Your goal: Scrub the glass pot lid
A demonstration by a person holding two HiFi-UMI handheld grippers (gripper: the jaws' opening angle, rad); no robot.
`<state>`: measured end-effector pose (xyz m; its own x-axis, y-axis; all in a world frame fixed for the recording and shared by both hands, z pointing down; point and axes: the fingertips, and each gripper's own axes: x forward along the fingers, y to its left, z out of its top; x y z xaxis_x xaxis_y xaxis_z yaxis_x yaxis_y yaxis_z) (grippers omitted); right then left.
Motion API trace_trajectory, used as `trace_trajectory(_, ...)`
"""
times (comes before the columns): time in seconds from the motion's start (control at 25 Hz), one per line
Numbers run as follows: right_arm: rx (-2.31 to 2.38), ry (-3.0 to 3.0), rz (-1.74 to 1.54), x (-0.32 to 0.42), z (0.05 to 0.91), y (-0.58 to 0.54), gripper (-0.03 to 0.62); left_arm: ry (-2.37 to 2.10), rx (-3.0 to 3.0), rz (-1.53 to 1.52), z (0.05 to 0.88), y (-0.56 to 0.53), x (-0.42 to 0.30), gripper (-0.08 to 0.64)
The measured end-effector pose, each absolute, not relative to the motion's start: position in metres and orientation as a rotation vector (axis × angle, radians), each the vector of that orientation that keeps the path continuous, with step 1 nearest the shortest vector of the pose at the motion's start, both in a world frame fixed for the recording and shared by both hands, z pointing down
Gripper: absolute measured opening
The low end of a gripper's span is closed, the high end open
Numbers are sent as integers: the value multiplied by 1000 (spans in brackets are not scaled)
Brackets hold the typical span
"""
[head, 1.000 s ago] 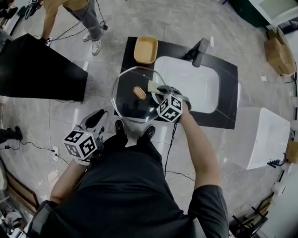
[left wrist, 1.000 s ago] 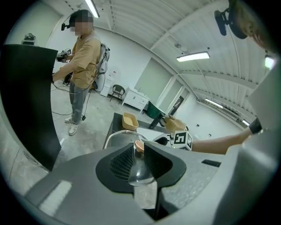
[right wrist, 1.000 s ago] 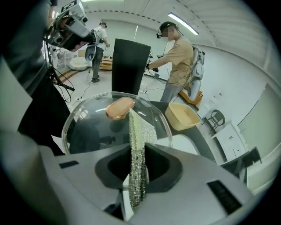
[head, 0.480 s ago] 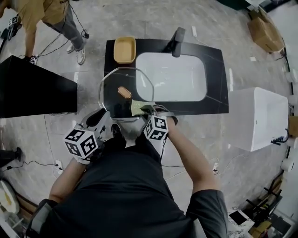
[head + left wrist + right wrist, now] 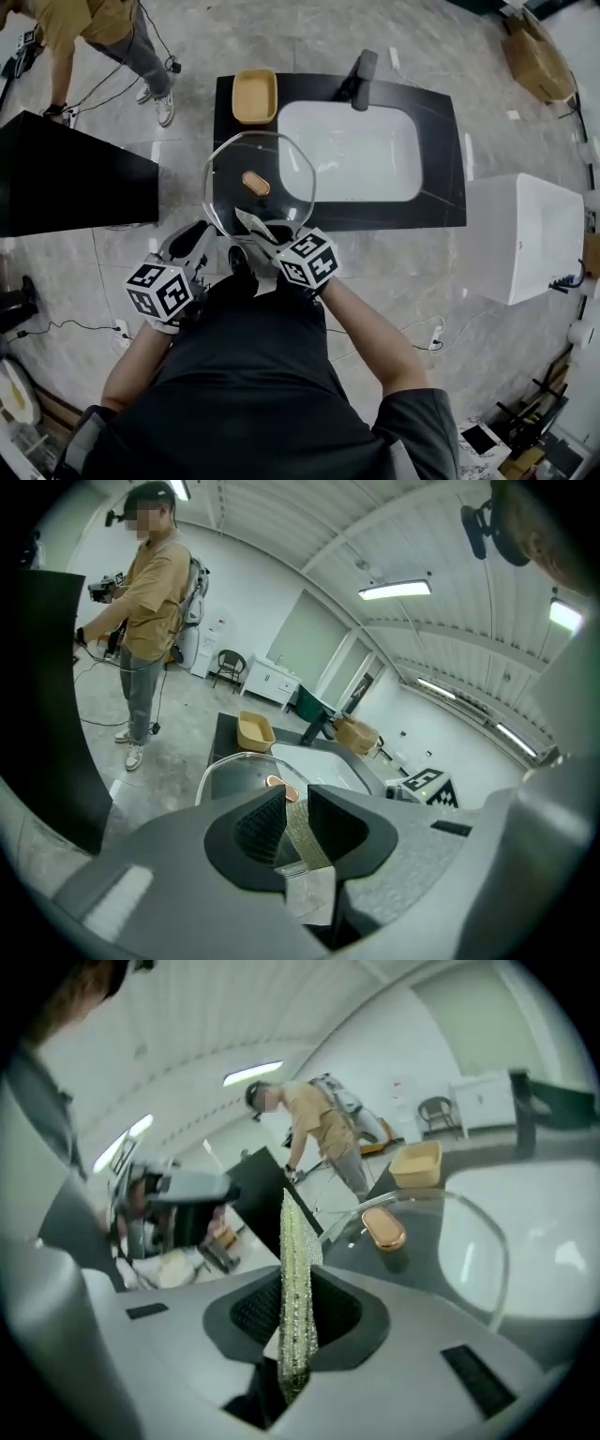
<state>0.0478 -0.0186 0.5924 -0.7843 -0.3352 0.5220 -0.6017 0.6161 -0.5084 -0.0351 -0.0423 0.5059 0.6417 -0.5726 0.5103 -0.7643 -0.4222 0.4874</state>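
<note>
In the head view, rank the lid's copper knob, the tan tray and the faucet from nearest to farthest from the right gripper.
1. Copper knob, just ahead of the right gripper, on the glass lid.
2. Tan tray, beyond the lid, left of the sink.
3. Faucet, behind the sink, to the right.

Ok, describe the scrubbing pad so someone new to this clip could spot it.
Find the black counter with the white sink; the glass pot lid is held over its left end. At the lid's near edge, the right gripper pinches a thin, nubbly yellow-green pad, unlike the smooth copper knob or tan tray.
</note>
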Motion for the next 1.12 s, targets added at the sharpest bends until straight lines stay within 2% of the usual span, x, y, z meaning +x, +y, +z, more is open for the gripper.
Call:
trace_trajectory(0.16, 926, -2426, 1642, 7, 608, -47, 61, -1108, 2112, 326, 503, -39, -69, 74)
trace_trajectory(0.28, 1092, -2263, 1891, -2, 636, -54, 61, -1150, 2078, 311, 505, -38, -90, 74)
trace_trajectory(0.48, 1332, -2148, 1858, 31, 653, -50, 61, -1131, 2065, 298, 509, -38, -92, 74)
trace_trajectory(1.12, 1599, -1965, 1753, 187, 672, -9, 61, -967, 2179, 326, 499, -44, -15, 74)
